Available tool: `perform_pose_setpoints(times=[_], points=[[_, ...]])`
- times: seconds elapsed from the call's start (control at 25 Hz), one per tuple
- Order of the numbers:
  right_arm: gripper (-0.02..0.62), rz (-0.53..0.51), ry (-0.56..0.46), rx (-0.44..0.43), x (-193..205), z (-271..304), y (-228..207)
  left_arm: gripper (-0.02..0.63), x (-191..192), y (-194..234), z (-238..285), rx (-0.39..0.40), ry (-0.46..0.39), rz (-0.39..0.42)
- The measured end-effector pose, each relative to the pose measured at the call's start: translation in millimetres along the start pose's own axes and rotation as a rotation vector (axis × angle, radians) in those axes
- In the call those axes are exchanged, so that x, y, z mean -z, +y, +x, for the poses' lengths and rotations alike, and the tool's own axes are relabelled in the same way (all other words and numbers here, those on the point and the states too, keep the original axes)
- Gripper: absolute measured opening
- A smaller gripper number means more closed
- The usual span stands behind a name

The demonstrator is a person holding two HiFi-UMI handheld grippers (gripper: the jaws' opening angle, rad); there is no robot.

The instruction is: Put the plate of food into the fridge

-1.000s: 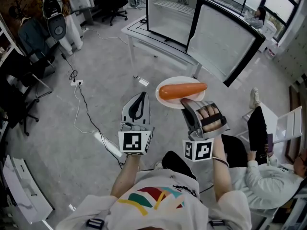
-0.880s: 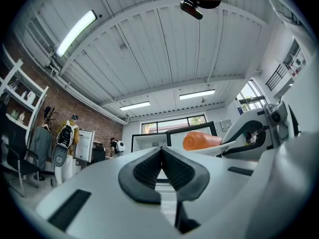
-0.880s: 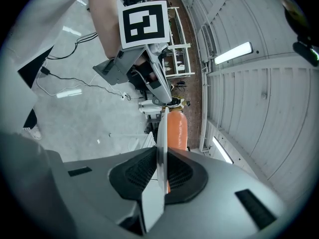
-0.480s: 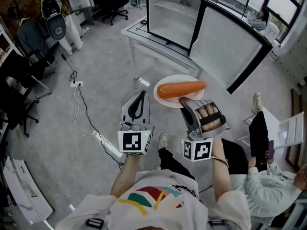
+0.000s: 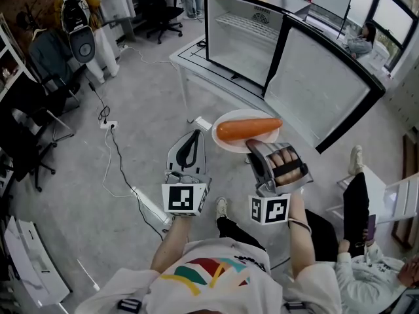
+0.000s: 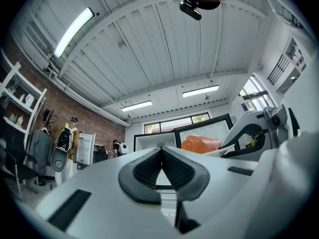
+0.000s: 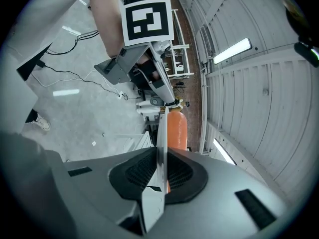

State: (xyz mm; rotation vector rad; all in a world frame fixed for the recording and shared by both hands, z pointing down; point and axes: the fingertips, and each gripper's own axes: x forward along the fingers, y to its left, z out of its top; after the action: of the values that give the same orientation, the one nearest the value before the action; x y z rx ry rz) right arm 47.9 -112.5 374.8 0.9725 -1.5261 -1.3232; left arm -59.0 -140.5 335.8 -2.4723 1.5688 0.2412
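The fridge (image 5: 239,28) stands open on the white table (image 5: 186,48) at your 12 o'clock. Its door (image 5: 321,87) is swung out toward 1 o'clock, and the wire shelf (image 5: 245,21) inside looks bare. The plate (image 5: 226,136) is in the air between you and the fridge, short of the table's edge and carried flat. One long orange piece of food (image 5: 249,128) lies across it from 9 to 3.

Your right gripper (image 5: 260,148) is clamped on the plate's rim at its 6 o'clock edge, and that gripper's own view shows the thin rim pinched between the pads. Your left gripper (image 5: 194,133) hangs at the plate's 9 o'clock, jaws closed together on nothing.

The plate looks stiff and smooth. With a single hold at the edge, its weight sits out ahead of the jaws, so it will likely want to droop at 12 o'clock. The food is round and may roll, so keep the plate level.
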Motion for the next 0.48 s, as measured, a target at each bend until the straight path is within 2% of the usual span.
perform_pose_setpoints(times=[0.48], points=[[0.040,0.014,-0.012,-0.005,56,78,-16,0.008,17,13,96,-0.005,0.015,0.015]])
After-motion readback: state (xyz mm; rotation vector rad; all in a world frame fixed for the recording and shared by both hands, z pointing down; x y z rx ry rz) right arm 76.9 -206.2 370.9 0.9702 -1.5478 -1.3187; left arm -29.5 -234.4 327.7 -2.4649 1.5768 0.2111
